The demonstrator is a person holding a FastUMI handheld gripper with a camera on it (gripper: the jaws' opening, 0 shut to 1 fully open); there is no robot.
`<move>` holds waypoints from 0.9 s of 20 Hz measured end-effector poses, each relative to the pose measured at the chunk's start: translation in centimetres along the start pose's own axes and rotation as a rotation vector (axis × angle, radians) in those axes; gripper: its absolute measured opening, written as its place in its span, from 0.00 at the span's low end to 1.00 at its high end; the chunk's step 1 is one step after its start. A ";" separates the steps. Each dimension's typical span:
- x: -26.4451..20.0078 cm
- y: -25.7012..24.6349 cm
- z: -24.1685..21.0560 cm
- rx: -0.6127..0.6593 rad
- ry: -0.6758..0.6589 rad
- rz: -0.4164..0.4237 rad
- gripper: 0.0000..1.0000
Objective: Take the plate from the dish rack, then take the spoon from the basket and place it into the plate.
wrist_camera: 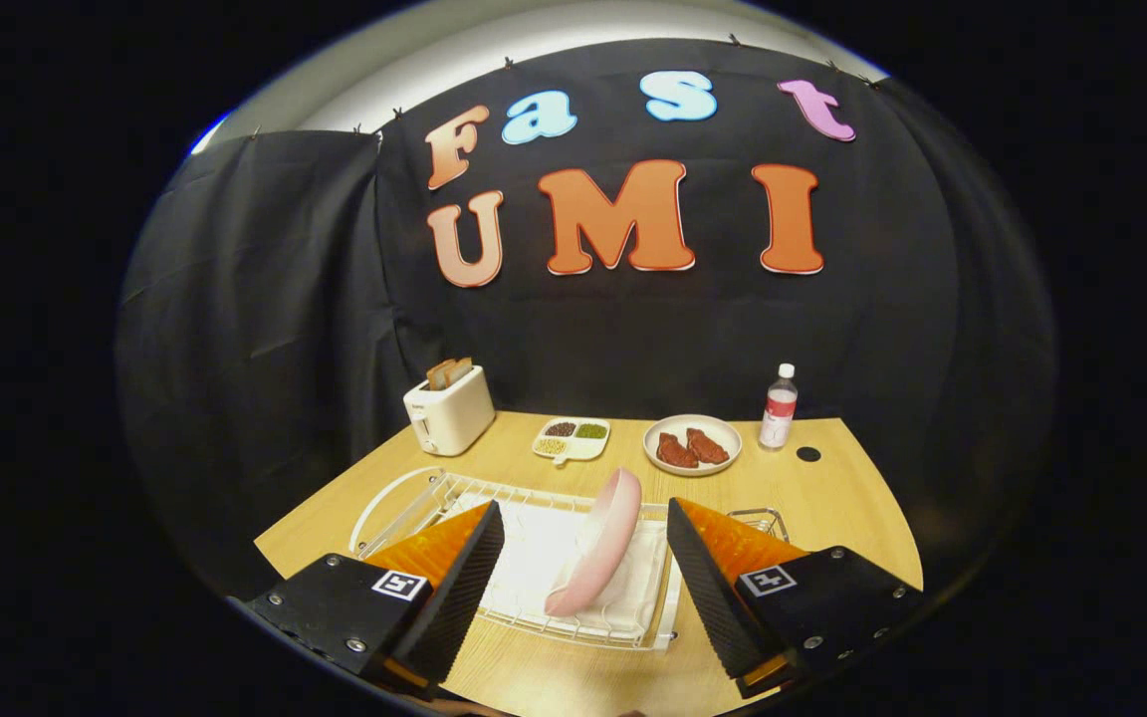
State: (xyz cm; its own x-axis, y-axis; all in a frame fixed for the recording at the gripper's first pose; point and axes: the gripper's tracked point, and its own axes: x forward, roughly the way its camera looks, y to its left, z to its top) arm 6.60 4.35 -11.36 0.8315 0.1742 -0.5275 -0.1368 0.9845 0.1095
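Hand-held gripper [585, 523] is spread wide, fingers well apart and pressing on nothing. It hangs above the near edge of the wooden counter [832, 498].

The pink plate [598, 543] stands on edge, tilted, in the white wire dish rack [404, 498], over a white cloth [544, 558] that lines the rack. The plate sits between the two fingers and just ahead of them, touching neither.

A small wire basket [763, 518] shows just beyond the right finger, partly hidden by it; cannot tell what it holds.

Farther beyond the fingers, near the black cloth wall:
- white toaster [449, 410] with bread slices in its slots, beyond the left finger
- divided white dish [572, 439] with small portions, ahead of the plate
- round plate with two brown pieces [692, 444], beside the dish
- clear bottle [779, 406], beyond the right finger, a small dark disc [808, 454] just beside it
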 end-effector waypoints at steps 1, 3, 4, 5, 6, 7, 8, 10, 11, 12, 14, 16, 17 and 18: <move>0.8 -0.1 -0.3 0.018 0.050 -0.003 0.98; 2.1 0.5 -0.8 0.054 0.141 0.012 0.98; 2.8 0.8 -0.6 0.062 0.167 0.012 0.98; 3.4 0.6 -0.6 0.055 0.194 0.002 0.97; 4.0 0.3 -0.5 0.040 0.215 -0.012 0.97; 4.7 -0.1 -0.7 0.021 0.239 -0.025 0.97; 5.4 -0.3 -1.0 0.011 0.261 -0.041 0.97; 6.9 -0.6 -2.0 0.006 0.314 -0.052 0.97; 7.6 -0.6 -2.7 0.013 0.345 -0.041 0.97; 8.5 -0.5 -3.0 0.044 0.354 -0.032 0.96; 9.9 -0.6 -3.9 0.091 0.394 -0.036 0.93; 11.1 -1.1 -5.1 0.098 0.439 -0.051 0.92; 11.7 -1.1 -5.7 0.092 0.462 -0.056 0.90; 12.1 -0.9 -6.3 0.085 0.482 -0.057 0.87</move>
State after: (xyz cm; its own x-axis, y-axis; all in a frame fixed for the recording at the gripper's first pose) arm 13.45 5.65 -23.17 0.4897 0.1286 -0.8623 -0.0373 0.9912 0.1267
